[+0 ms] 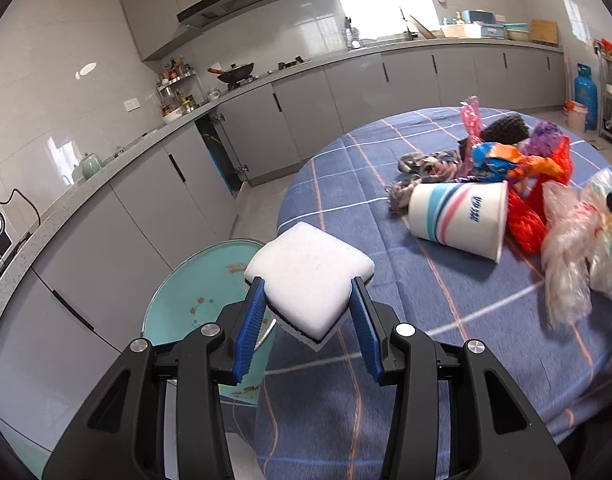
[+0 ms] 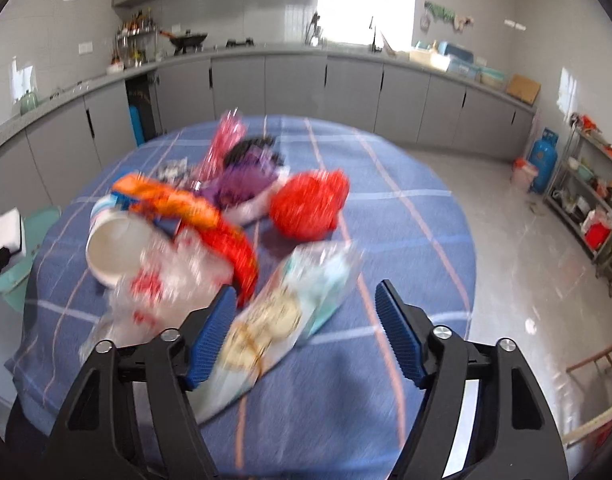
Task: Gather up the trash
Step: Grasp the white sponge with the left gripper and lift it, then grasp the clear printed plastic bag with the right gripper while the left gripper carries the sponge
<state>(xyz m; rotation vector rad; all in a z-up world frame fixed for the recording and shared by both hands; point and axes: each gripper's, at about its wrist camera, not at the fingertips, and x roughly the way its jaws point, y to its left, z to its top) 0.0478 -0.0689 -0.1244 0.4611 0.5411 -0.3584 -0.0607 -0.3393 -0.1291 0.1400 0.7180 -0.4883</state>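
On my left gripper (image 1: 310,300) the blue ribbed pads are clamped on a white sponge (image 1: 308,276), a soft square block with a thin dark underside, held off the left edge of the table (image 1: 346,400) and above a round turquoise bin (image 1: 186,300) whose surface is stained with rusty spots. The table is round and covered in a fuzzy blue cloth with pale white and pink check lines. Moving right along it, the trash sits heaped in the middle: a white paper cup (image 1: 458,216) with teal and pink stripes lies tipped on its side, its mouth toward the near right; behind it I see a crinkled orange and blue snack wrapper (image 1: 502,160), a pink cellophane twist (image 1: 472,120), a dark mesh scrubber (image 1: 504,130) and a purple crumpled bag (image 1: 546,134). Red netting (image 1: 530,208) bunches just beside the cup, and filmy clear plastic (image 1: 570,248) trails toward the right edge. My right gripper (image 2: 302,320) stands parted, nothing pinched; a glossy, flat food packet (image 2: 274,320) in pale teal and cream, blurred, lies between its jaws and touches the left pad (image 2: 210,336), while the right pad (image 2: 398,336) is clear of it. A red mesh ball (image 2: 310,204) rests beyond, near the table's centre.
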